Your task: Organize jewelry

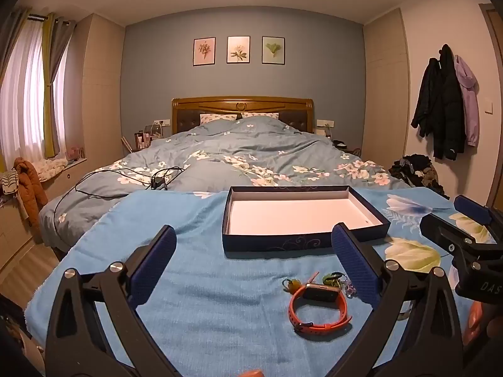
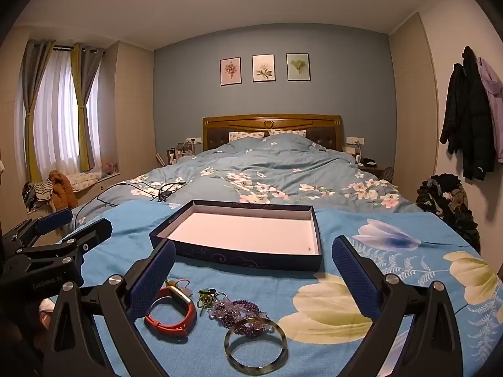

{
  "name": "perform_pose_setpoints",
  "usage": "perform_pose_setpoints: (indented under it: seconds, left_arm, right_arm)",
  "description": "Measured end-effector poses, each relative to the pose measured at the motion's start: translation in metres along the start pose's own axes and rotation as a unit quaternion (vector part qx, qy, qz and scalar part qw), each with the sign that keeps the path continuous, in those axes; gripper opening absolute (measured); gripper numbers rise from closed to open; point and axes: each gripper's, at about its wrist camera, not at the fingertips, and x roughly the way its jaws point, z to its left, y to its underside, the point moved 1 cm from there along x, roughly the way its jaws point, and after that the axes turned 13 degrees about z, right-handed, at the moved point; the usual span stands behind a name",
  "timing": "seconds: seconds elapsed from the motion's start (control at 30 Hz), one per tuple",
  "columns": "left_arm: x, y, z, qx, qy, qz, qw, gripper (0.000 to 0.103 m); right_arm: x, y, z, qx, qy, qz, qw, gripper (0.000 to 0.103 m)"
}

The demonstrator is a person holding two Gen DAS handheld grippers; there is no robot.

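Observation:
An empty dark blue box [image 1: 301, 240] with a white inside lies on the blue blanket; it also shows in the right wrist view [image 2: 242, 256]. In front of it lie an orange watch [image 1: 319, 309] [image 2: 171, 312], a green trinket [image 1: 331, 279] [image 2: 206, 297], purple bead bracelets [image 2: 240, 311] and a grey-green bangle [image 2: 255, 347]. My left gripper [image 1: 253, 246] is open and empty above the blanket, left of the jewelry. My right gripper [image 2: 251, 259] is open and empty above the jewelry.
The blue flowered blanket [image 2: 393, 282] covers the bed's foot. A black cable and charger [image 1: 157, 180] lie on the duvet behind. Clothes pile on a chair [image 2: 446, 201] at right. The other gripper shows at each view's edge [image 1: 465, 238] [image 2: 56, 245].

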Motion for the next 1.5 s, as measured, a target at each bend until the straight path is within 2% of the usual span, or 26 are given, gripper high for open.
perform_pose_setpoints:
  seconds: [0.3,0.4,1.5]
  left_arm:
    - [0.001,0.000,0.000,0.001,0.001,-0.007,1.0000,0.097]
    - [0.003,-0.001,0.001,0.001,0.002,-0.006,1.0000,0.097]
    - [0.004,-0.006,0.003,0.000,-0.002,-0.009,1.0000,0.097]
  right_arm:
    - [0.000,-0.003,-0.002,0.000,-0.004,-0.011,1.000,0.096]
    - [0.012,-0.003,0.000,-0.001,-0.001,-0.004,1.000,0.096]
    - [0.012,-0.007,0.005,0.000,-0.011,-0.007,1.000,0.096]
